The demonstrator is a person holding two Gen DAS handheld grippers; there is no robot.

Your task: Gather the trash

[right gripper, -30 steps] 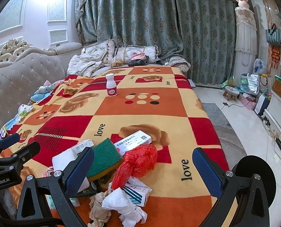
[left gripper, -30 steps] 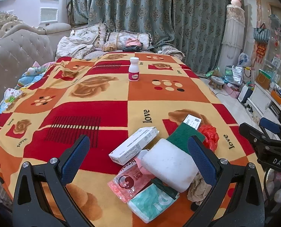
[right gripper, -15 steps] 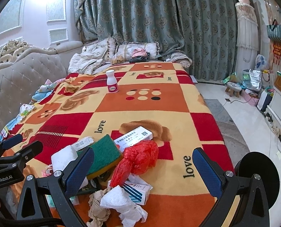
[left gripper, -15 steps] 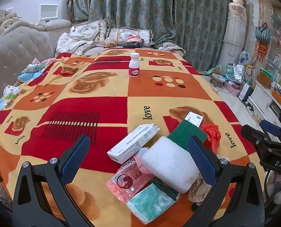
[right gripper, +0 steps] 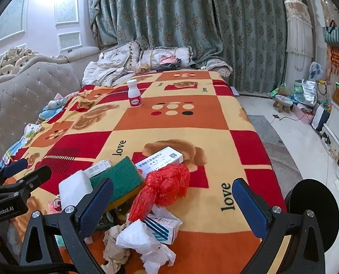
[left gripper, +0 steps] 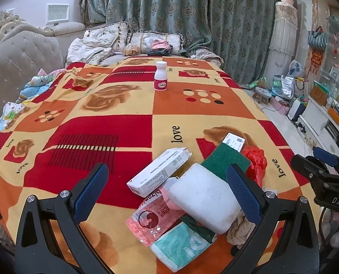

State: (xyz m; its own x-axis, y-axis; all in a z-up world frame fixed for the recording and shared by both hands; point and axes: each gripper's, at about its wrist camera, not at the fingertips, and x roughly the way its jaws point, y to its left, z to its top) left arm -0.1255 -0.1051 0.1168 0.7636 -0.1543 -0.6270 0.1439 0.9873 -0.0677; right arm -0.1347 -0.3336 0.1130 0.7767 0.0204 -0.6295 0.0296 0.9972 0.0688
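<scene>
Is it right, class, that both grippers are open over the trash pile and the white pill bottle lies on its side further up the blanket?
Not quite. The white pill bottle stands upright on the blanket, as the left wrist view shows. The rest holds: the left gripper and right gripper are open over the trash pile.

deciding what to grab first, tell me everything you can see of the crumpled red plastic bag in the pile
The crumpled red plastic bag is thin, glossy, wrinkled film bunched into a loose wad, tapering to a twisted tail toward the camera. It lies on the patterned blanket, beside the green scouring sponge, overlapping a white medicine box behind it and a blue-striped carton in front. Neither gripper touches it.
</scene>
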